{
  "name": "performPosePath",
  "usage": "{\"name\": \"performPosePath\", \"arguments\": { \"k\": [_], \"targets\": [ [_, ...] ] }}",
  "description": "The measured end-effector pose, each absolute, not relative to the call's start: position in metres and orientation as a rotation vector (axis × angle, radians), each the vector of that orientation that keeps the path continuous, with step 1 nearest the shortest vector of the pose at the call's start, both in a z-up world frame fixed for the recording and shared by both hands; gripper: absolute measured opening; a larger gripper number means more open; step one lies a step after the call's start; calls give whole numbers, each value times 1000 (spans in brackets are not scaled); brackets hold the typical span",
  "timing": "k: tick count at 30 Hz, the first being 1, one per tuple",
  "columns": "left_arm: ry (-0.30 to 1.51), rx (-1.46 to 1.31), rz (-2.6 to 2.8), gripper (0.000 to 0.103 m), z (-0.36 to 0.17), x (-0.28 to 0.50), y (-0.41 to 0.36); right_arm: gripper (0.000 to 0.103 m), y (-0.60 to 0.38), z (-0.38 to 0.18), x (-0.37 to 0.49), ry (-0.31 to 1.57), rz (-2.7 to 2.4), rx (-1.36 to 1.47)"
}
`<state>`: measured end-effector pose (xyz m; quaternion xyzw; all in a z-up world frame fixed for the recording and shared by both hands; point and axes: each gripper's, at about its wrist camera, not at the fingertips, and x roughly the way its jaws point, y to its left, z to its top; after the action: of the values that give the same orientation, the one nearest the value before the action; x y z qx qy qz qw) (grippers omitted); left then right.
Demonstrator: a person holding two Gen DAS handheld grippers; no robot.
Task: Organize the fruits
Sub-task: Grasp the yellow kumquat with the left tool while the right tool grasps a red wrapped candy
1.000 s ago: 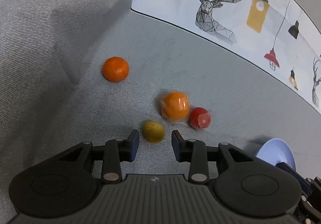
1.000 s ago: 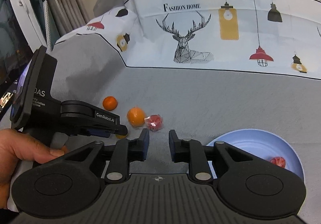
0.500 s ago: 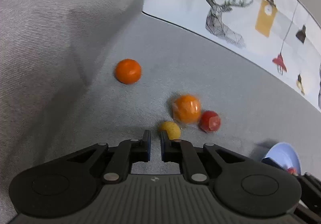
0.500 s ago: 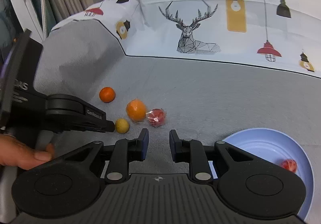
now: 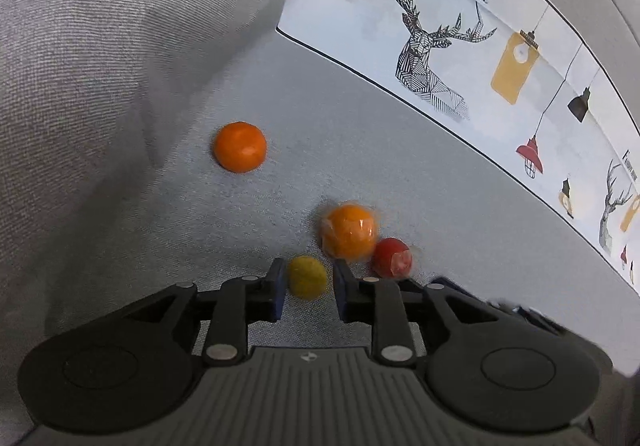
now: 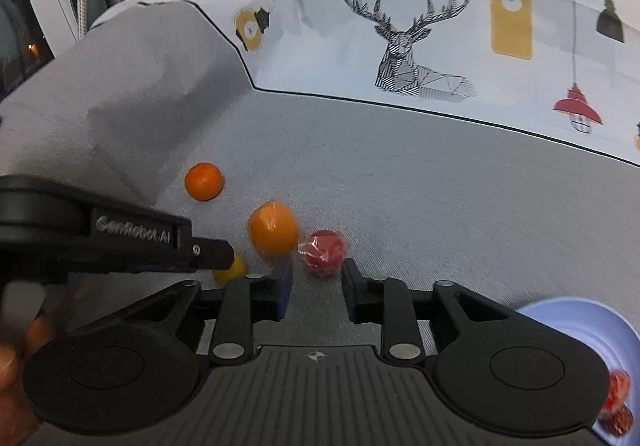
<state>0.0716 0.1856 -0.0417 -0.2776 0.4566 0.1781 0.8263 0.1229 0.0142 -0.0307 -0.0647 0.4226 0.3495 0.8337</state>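
Note:
Several fruits lie on a grey cloth. A small yellow fruit (image 5: 307,277) sits between the open fingers of my left gripper (image 5: 307,282), with small gaps each side. A wrapped orange (image 5: 349,231) and a wrapped red fruit (image 5: 392,257) lie just beyond it, a bare tangerine (image 5: 240,146) farther left. My right gripper (image 6: 317,278) is open, with the red fruit (image 6: 324,253) just ahead of its fingertips. The orange (image 6: 273,229), tangerine (image 6: 203,181) and the yellow fruit (image 6: 228,270), partly hidden by the left gripper (image 6: 120,242), show there too.
A light blue plate (image 6: 568,320) with red wrapped fruits (image 6: 616,402) sits at the right gripper's lower right. A white printed cloth (image 6: 420,26) with deer and lamps covers the back. The grey cloth rises in a fold at the left (image 5: 100,86).
My left gripper shut, then opened again around the yellow fruit. My right gripper moved forward and left toward the red fruit, so the plate slid to the right edge.

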Motion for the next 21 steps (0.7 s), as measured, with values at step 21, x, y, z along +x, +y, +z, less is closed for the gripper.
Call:
{"name": "performPosePath", "arguments": {
  "k": [21],
  "targets": [
    [965, -588, 351, 33, -48, 80, 183, 27, 35, -40, 131, 841, 717, -268]
  ]
}}
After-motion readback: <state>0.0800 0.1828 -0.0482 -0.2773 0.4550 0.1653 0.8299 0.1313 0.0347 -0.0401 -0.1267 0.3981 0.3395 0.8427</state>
